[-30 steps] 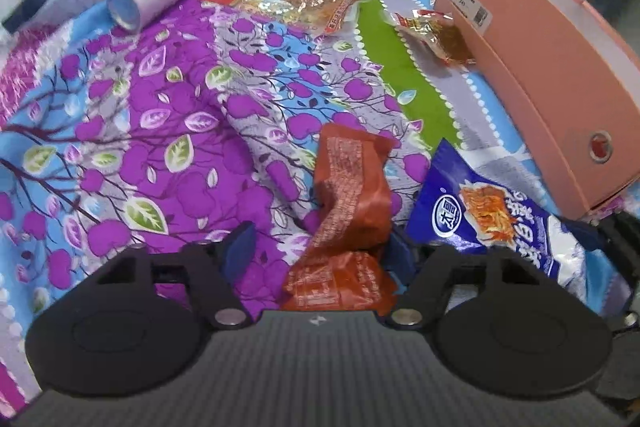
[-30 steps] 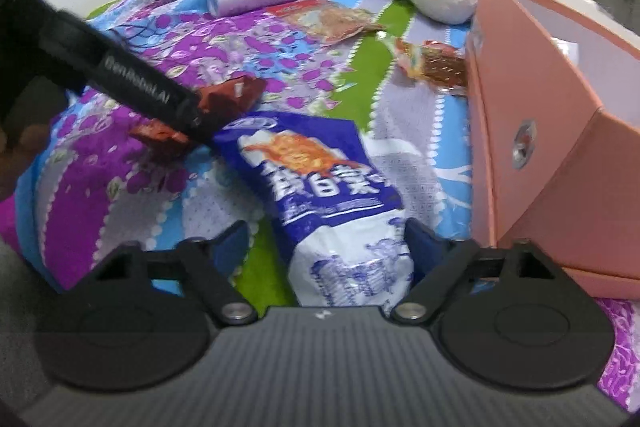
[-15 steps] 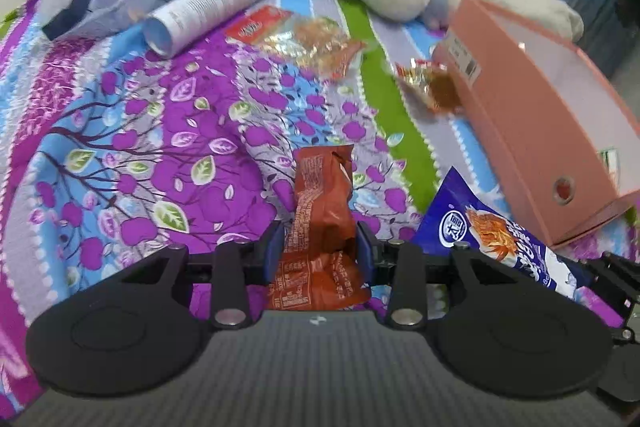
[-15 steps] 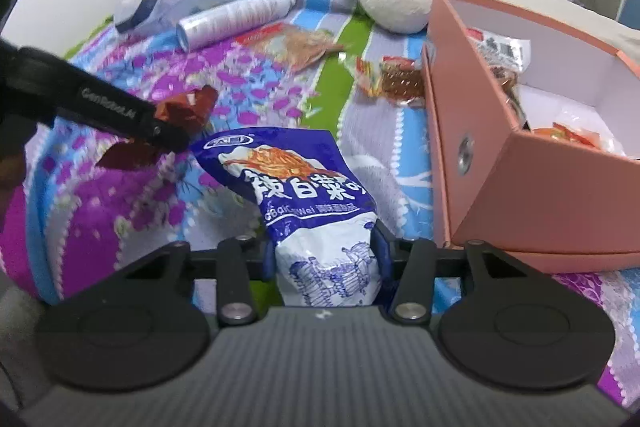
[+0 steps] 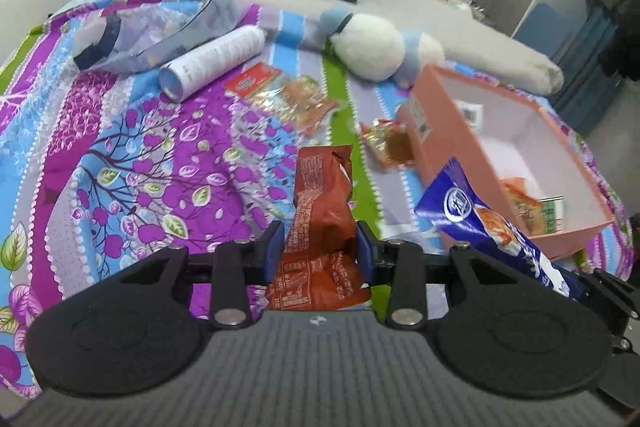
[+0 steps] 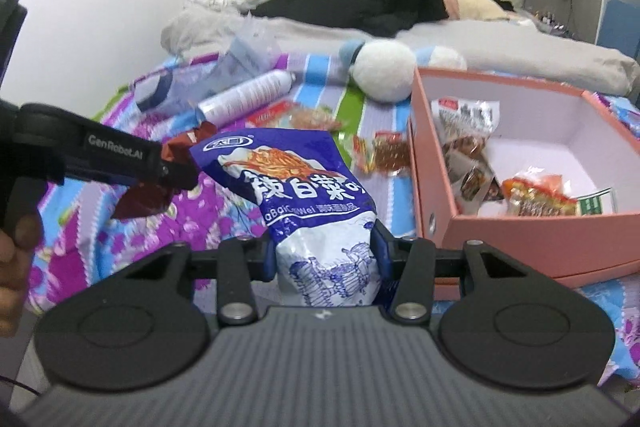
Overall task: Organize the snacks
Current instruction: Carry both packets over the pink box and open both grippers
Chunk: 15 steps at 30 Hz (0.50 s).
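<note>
Here the crinkled orange-red foil snack packet [image 5: 322,223] stands pinched between the blue pads of the left gripper [image 5: 320,253], its top poking up beyond the fingertips. Likewise, the blue-and-white plastic snack bag [image 6: 316,211] is clamped at its white lower end by the right gripper [image 6: 326,253], printed face upward. Just right of that bag sits the open pink cardboard box [image 6: 520,227], a few packets inside. Both lifted snacks hang above the purple floral bedspread [image 5: 132,163].

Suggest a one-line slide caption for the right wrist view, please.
Right gripper clamps a blue snack bag beside the open pink box of snacks on a floral bedspread.
</note>
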{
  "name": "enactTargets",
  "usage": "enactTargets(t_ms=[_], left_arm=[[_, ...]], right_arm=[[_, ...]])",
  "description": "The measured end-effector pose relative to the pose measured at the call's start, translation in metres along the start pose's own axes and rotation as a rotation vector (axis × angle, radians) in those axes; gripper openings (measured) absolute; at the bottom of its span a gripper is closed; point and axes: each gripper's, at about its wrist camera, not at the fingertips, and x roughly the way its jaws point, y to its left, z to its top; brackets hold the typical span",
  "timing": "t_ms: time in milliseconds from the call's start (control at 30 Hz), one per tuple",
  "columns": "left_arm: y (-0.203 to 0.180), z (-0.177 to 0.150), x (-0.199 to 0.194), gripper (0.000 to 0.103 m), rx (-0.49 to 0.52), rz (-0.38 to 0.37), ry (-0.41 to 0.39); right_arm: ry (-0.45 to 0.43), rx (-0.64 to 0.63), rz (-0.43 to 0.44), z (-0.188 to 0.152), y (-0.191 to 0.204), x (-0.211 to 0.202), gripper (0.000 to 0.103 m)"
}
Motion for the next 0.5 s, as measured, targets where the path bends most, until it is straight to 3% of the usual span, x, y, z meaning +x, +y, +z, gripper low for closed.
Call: enactTargets(t_ms=[500], left_arm=[[-0.058,-0.002,-0.047,0.043,0.052,-0.119,-0.054]], right_arm=[[-0.106,0.027,-0.08,0.014,-0.022,-0.062,0.048]])
